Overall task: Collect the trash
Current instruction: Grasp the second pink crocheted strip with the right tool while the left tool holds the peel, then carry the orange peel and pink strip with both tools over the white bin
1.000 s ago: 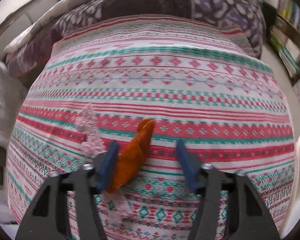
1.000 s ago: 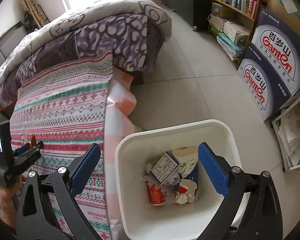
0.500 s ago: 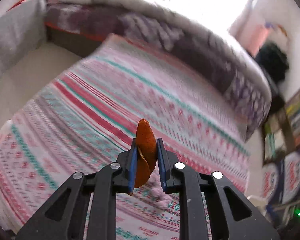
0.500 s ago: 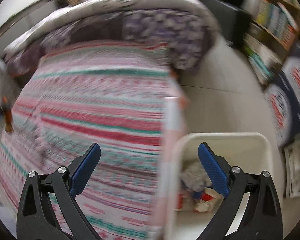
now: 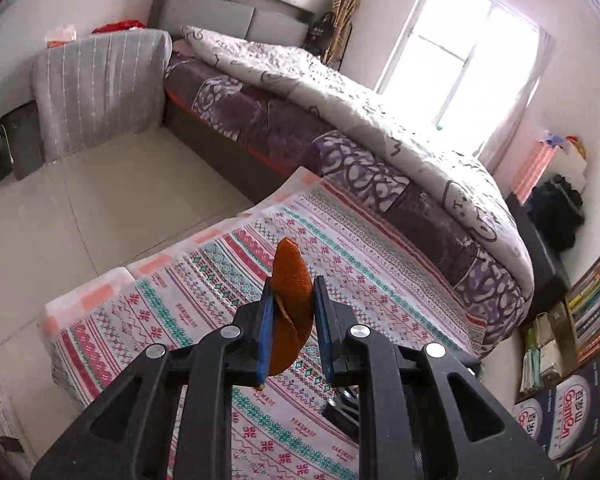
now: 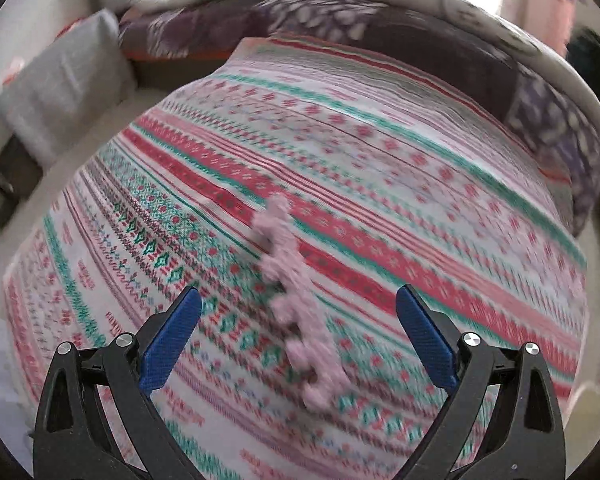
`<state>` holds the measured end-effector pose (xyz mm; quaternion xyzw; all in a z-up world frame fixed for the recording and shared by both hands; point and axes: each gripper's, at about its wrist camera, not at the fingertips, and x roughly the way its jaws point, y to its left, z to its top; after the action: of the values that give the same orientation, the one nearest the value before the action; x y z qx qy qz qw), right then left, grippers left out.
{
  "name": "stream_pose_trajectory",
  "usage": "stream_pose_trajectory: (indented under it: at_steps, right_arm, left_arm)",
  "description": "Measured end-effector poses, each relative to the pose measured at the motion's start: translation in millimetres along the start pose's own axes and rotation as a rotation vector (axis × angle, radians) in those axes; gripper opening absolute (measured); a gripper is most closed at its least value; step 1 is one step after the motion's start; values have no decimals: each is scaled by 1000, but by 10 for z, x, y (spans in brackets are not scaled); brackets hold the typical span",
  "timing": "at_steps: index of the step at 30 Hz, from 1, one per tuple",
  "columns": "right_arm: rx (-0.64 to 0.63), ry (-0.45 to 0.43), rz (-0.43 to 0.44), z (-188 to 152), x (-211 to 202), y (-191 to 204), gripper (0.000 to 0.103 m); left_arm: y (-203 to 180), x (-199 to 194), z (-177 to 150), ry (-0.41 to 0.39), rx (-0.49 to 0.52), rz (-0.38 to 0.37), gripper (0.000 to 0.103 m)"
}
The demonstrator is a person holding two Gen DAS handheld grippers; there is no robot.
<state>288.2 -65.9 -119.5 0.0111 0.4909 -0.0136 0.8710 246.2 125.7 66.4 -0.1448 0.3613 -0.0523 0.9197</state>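
Note:
My left gripper [image 5: 291, 300] is shut on an orange peel [image 5: 290, 300] and holds it up above the patterned cloth [image 5: 228, 280] that covers a low surface by the bed. My right gripper [image 6: 298, 320] is open and empty, hovering over the same cloth [image 6: 380, 160]. A long pink fuzzy strip [image 6: 296, 300] lies on the cloth, running from between the right gripper's blue fingers [image 6: 172, 336] away from them. The right wrist view is blurred by motion. The white bin shows in neither view.
A bed with a grey-white duvet [image 5: 340, 92] and purple sheet stands behind the cloth. A grey covered chair [image 5: 100, 88] stands at the left on the tiled floor [image 5: 80, 208]. Bookshelves and blue boxes [image 5: 560, 412] are at the right.
My left gripper closed on the orange peel, lifted it off the cloth and swung upward. My right gripper swung left from the white bin to above the pink strip.

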Motion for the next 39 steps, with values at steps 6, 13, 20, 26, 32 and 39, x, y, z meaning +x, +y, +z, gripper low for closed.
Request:
stream_pose_trajectory:
  at_steps: [6, 13, 20, 26, 32, 39]
  right_arm:
    - [-44, 99, 3, 71, 322, 34, 52]
    - [-51, 67, 59, 114, 215, 81, 23]
    - [-30, -57, 98, 105, -388, 119, 23]
    - [-15, -146, 106, 6, -877, 123, 23]
    - [64, -179, 137, -143, -1197, -56, 23]
    - [177, -183, 151, -433, -1378, -367, 23]
  left_arm:
    - [57, -93, 16, -15, 26, 7, 19]
    - [230, -65, 47, -4, -15, 24, 19]
    - [311, -105, 69, -17, -45, 28, 19]
    - [297, -128, 35, -24, -43, 45, 19]
    - [280, -199, -4, -51, -40, 52, 19]
    - [162, -156, -127, -23, 2, 58, 19]
